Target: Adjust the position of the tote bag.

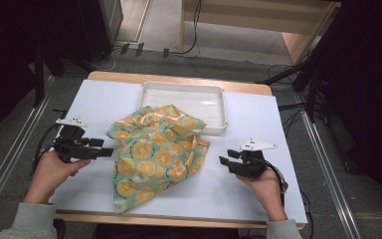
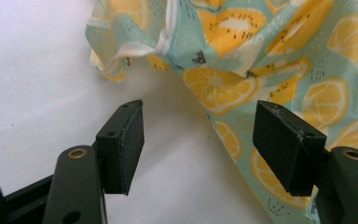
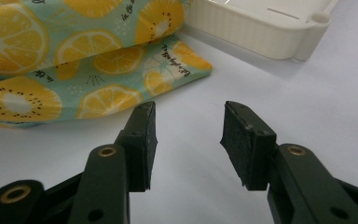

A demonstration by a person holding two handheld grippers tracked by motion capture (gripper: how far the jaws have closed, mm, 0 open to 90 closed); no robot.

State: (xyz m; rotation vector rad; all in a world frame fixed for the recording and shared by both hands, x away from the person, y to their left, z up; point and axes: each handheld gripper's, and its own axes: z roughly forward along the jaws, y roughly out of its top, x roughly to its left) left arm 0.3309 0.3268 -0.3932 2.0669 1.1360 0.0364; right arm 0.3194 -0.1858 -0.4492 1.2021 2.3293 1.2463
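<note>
White-topped bench (image 1: 258, 194), grey floor around it, cables along the far side.
Lemon-print cloth (image 1: 154, 154) lies crumpled mid-bench, its far edge draped over the rim of the white tray (image 1: 214, 94). Left gripper (image 1: 108, 151) sits just left of the cloth, jaws released, nothing between them. Right gripper (image 1: 224, 160) sits near the cloth's right edge, not touching, jaws also released and empty.

The cloth (image 1: 155, 154) lies in the middle of the table (image 1: 258, 189), its far edge draped over the near rim of the tray (image 1: 214, 107) behind it. My left gripper (image 1: 107, 149) sits just left of the cloth, my right gripper (image 1: 225, 160) to its right.
</note>
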